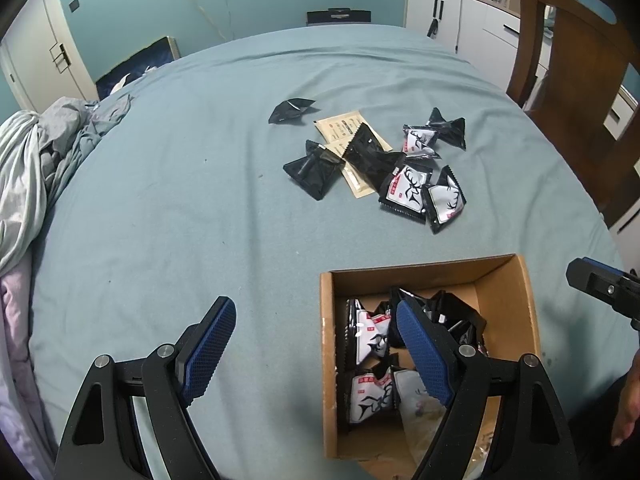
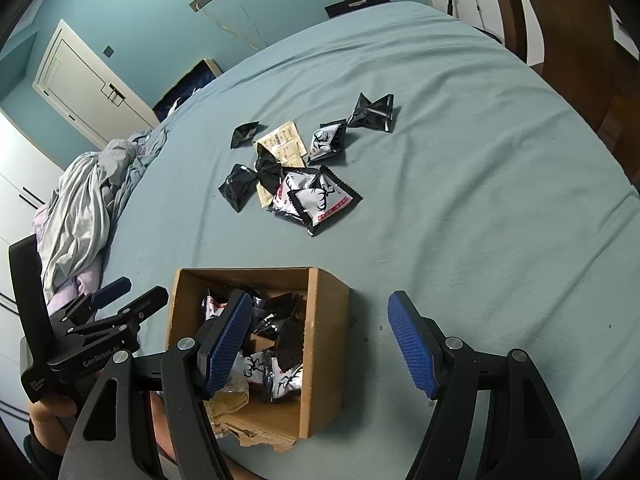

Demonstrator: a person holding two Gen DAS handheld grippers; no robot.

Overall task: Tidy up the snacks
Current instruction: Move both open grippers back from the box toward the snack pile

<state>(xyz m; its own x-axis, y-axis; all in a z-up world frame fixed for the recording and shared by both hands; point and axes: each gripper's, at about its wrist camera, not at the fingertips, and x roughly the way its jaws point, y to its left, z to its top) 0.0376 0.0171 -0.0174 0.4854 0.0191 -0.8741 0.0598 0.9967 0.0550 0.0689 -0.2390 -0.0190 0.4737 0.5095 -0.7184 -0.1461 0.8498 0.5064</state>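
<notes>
Left wrist view: left gripper [image 1: 316, 344] hangs w/ jaws spread wide, nothing between them; one finger over the cardboard box [image 1: 504, 280], the other over bare bed sheet [image 1: 160, 200] just beside the box. Right wrist view: right gripper [image 2: 320, 340] also spread & empty, one finger above the box's contents, the other outside its right wall. Looks like a packet was just let go there, prob. why both hover at the box.

Box sits open-topped at the near edge of the bed, so drops are short. Inside it: packets in the box [image 1: 370, 338], black & white wrappers jumbled, plus a crumpled pale bag at the near side.

Beyond the box, well apart from it: loose snack pile [image 1: 376, 160], still to be gathered. Black pouches, white-faced ones w/ a black antlered deer head and a red label strip (text too small to read), two tan sachets [image 1: 352, 132] w/ fine print, unreadable. One black pouch [image 1: 290, 110] lies off alone, farthest left of the pile.

Readable writing: "GenRobot.AI" on the left gripper body, seen beside the box in the right wrist view.
</notes>
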